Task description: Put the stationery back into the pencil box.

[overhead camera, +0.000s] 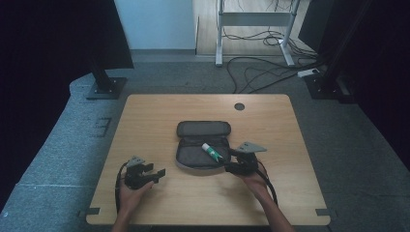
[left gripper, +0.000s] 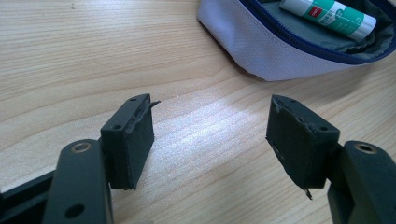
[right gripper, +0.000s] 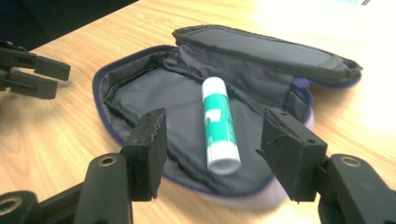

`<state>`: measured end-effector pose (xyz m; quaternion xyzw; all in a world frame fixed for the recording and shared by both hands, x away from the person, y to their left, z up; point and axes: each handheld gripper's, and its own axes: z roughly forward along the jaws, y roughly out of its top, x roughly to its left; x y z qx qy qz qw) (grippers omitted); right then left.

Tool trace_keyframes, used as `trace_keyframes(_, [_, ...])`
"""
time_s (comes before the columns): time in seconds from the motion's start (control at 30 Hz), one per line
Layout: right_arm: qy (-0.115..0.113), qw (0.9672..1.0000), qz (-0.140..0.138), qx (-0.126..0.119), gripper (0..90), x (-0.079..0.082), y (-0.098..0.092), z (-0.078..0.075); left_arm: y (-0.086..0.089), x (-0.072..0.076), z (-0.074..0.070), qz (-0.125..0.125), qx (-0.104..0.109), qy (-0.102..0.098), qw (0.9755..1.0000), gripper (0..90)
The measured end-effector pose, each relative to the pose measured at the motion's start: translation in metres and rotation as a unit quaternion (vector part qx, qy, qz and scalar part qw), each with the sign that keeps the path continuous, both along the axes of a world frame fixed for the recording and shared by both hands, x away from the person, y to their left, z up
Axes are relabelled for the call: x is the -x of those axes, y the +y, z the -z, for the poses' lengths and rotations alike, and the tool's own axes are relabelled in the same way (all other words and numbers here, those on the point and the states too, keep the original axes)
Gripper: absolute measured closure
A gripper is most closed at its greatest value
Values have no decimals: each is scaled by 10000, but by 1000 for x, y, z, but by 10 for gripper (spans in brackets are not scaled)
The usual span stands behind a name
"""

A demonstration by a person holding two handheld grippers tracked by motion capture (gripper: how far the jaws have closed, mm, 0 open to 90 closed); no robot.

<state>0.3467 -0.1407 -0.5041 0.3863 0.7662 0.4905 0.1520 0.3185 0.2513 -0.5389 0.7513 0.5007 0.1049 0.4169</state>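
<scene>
On the wooden table (overhead camera: 145, 116), near its middle, a zipped pouch (overhead camera: 203, 145) is laid open, its grey lid folded back toward the far edge and its dark lining exposed. Inside the open lower half a glue stick (overhead camera: 212, 152) with a green and white label is seen lying flat on the lining, toward the pouch's right side. In the right gripper view the glue stick (right gripper: 219, 126) is shown lengthwise between the two black jaws, its white end pointing toward the camera, and the pouch (right gripper: 140, 93) is spread beneath and beyond it, edged by a blue zip. The right gripper (overhead camera: 237, 162) is held by the person's right hand (overhead camera: 254, 181) just beside the pouch's right front corner; its jaws are spread wide apart and nothing is gripped between them. The left gripper (overhead camera: 154, 174) is held by the left hand (overhead camera: 130, 191) to the left of the pouch and apart from it, low over bare wood. In the left gripper view its jaws are likewise seen standing well apart with only the table (left gripper: 93, 56) between them, while the pale outer wall of the pouch (left gripper: 261, 51) and the glue stick (left gripper: 327, 16) are visible at the upper right. The left gripper (right gripper: 35, 74) is also caught at the left edge of the right gripper view. A round dark grommet (overhead camera: 239, 106) is set in the table near its far edge. Cables (overhead camera: 261, 72) are strewn over the grey floor beyond the table.
</scene>
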Motion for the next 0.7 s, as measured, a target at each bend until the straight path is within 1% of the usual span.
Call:
trace_keyframes(0.1, [-28, 10000, 46, -76, 408, 10, -11, 0, 0, 0, 0, 0, 1, 6, 10000, 321])
trace_keyframes(0.27, [-44, 9999, 77, -52, 407, 26, -26, 2, 0, 0, 1, 4, -7, 20, 10000, 320])
trace_keyframes(0.47, [-8, 9999, 141, 14, 406, 43, -44, 11, 0, 1, 1, 0, 13, 10, 10000, 320])
trace_keyframes(0.57, [-2, 9998, 188, 93, 406, 52, -52, 16, 0, 1, 1, -2, 2, 16, 10000, 320])
trace_keyframes(0.63, [17, 9997, 220, 141, 406, 55, -57, 19, -1, 1, 1, -2, -2, 15, 10000, 320])
trace_keyframes(0.7, [62, 9996, 263, 126, 406, 58, -61, 22, -1, 1, 1, 5, -24, 12, 10000, 320])
